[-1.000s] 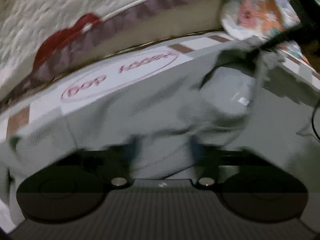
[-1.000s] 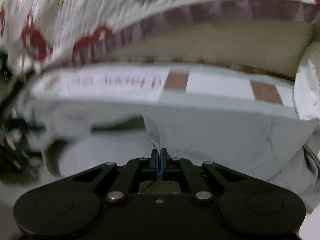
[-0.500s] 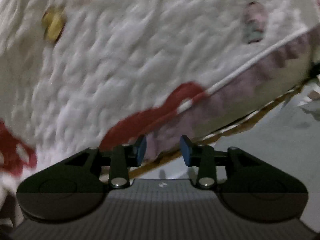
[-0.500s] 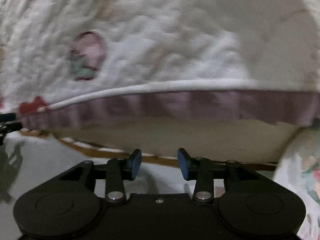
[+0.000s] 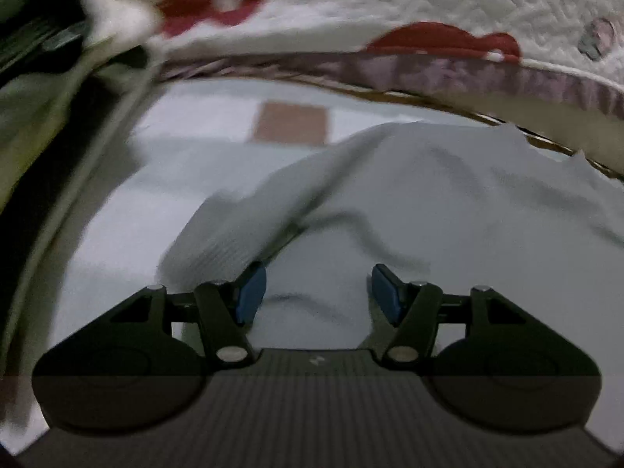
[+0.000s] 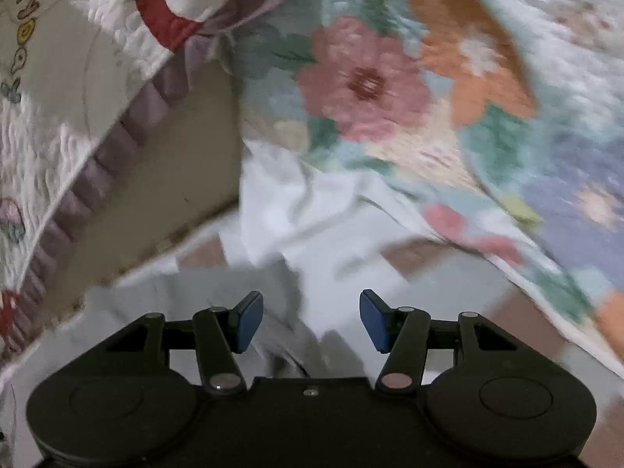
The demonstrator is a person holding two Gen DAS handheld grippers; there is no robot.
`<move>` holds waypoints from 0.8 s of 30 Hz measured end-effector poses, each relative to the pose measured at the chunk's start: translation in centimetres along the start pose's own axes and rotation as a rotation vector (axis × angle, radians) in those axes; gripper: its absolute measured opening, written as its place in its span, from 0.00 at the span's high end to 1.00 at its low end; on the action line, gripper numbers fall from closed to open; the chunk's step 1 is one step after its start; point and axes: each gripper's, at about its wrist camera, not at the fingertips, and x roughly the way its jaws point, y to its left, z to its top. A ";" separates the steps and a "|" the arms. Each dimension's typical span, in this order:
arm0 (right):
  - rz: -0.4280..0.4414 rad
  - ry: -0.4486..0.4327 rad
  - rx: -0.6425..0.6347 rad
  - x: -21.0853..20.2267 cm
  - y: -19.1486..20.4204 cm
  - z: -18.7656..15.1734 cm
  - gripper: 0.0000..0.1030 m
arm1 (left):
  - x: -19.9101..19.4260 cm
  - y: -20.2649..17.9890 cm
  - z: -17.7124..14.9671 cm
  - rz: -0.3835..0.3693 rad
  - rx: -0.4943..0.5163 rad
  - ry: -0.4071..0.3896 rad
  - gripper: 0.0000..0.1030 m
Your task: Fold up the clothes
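Hovering low, the left gripper (image 5: pixel 318 292) has its fingers wide and holds nothing. A pale grey garment (image 5: pixel 409 202) lies on the mat (image 5: pixel 156 148) just ahead of and under them, one ribbed flap (image 5: pixel 249 222) doubled over beside the left finger, creases across the rest. The right gripper (image 6: pixel 310 319) is also wide and empty above rumpled pale cloth (image 6: pixel 288 230), with a floral quilt (image 6: pixel 429 78) beyond. At least one fold looks made, but the garment is not yet a neat, flat bundle.

Pale grey ribbed-knit garment (image 5: pixel 409 195) lies spread and creased on the pale mat, one thick folded edge running diagonally across it; its rumpled end (image 6: pixel 234 292) shows blurred in the right wrist view.
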 end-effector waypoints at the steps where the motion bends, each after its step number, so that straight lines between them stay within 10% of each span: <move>1: 0.004 0.014 -0.028 -0.5 0.1 -0.9 0.42 | -0.8 0.6 -0.8 0.016 -0.028 0.002 0.36; 13: -0.015 0.060 -0.127 1.8 2.9 -3.5 0.40 | -0.5 5.8 -1.1 -0.040 -0.244 -0.087 0.30; 14: -0.014 0.056 -0.131 2.1 3.3 -3.2 0.43 | -0.4 5.5 -1.0 -0.034 -0.231 -0.088 0.30; 16: -0.014 0.049 -0.140 2.7 4.1 -2.8 0.93 | -0.3 5.0 -1.0 -0.017 -0.198 -0.081 0.30; 24: -0.221 0.045 -0.268 0.9 4.4 2.5 0.95 | 0.5 2.5 -0.5 0.088 -0.050 -0.046 0.25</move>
